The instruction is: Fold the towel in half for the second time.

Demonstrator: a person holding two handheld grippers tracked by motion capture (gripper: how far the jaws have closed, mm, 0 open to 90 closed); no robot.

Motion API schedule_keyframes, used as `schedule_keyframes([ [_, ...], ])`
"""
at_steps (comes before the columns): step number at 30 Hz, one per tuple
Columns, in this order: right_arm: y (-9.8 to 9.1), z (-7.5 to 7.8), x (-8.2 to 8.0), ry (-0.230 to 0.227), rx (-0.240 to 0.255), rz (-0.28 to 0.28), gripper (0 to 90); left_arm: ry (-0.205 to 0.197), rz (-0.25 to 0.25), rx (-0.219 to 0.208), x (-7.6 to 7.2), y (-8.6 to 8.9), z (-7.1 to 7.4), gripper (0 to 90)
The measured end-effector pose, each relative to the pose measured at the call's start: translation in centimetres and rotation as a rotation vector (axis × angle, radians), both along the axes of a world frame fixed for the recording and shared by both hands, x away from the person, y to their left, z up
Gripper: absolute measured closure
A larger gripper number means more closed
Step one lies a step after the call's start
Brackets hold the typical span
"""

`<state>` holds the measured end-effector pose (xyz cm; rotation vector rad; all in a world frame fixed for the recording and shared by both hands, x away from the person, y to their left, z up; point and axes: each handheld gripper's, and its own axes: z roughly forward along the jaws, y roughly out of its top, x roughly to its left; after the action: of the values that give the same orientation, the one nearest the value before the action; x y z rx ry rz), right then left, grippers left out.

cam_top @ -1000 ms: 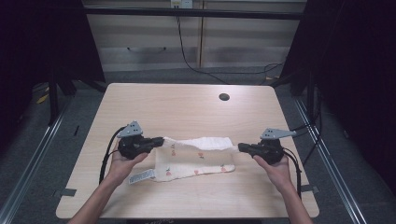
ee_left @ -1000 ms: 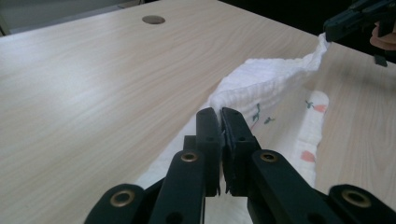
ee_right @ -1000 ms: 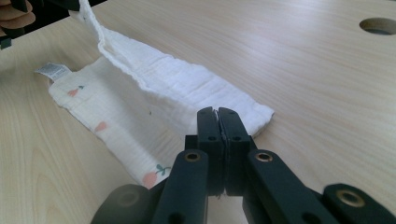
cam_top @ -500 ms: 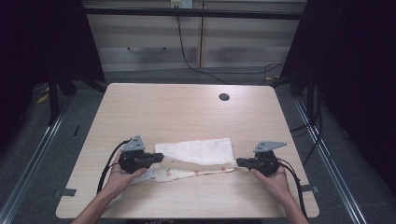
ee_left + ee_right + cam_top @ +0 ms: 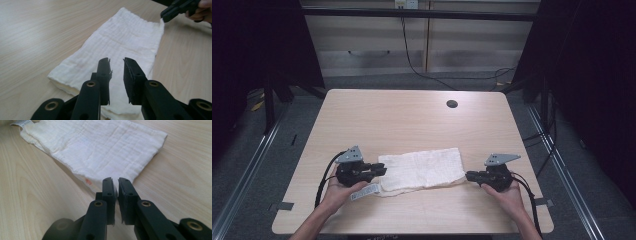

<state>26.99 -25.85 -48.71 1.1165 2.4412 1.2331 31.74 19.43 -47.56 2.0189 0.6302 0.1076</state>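
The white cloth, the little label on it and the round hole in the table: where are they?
white cloth (image 5: 424, 167), high view, middle of its top layer.
label (image 5: 365, 191), high view, its middle.
round hole (image 5: 452, 104), high view, its centre.

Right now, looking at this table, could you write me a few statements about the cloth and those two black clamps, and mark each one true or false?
1. The white cloth lies folded flat on the wooden table. True.
2. The left gripper has its jaws standing apart above the cloth. True; they have just been opening, nothing pinched.
3. The cloth hangs lifted in the air. False; it rests on the table.
4. The right gripper is at the table's far edge. False; it is at the cloth's near right corner.
5. A small dark hole lies in the tabletop beyond the cloth. True.
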Motion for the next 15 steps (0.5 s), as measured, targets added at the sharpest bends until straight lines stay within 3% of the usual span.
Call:
schedule_keyframes([
  [2,0.0,0.3,-0.2,-0.020,-0.006,-0.022,83.1,0.010,0.013,0.016,0.4,-0.2,-0.4,74.0],
  [6,-0.1,1.1,-0.5,-0.040,0.026,-0.016,81.2,0.032,0.051,0.039,1.6,-0.3,-1.2,71.8],
  [11,0.2,1.7,0.4,-0.048,0.048,-0.021,80.3,0.040,0.078,0.045,3.0,-0.8,-1.4,71.2],
  [15,2.1,1.4,3.8,-0.044,0.048,-0.017,81.7,0.048,0.078,0.070,3.8,-1.8,-1.7,71.4],
])
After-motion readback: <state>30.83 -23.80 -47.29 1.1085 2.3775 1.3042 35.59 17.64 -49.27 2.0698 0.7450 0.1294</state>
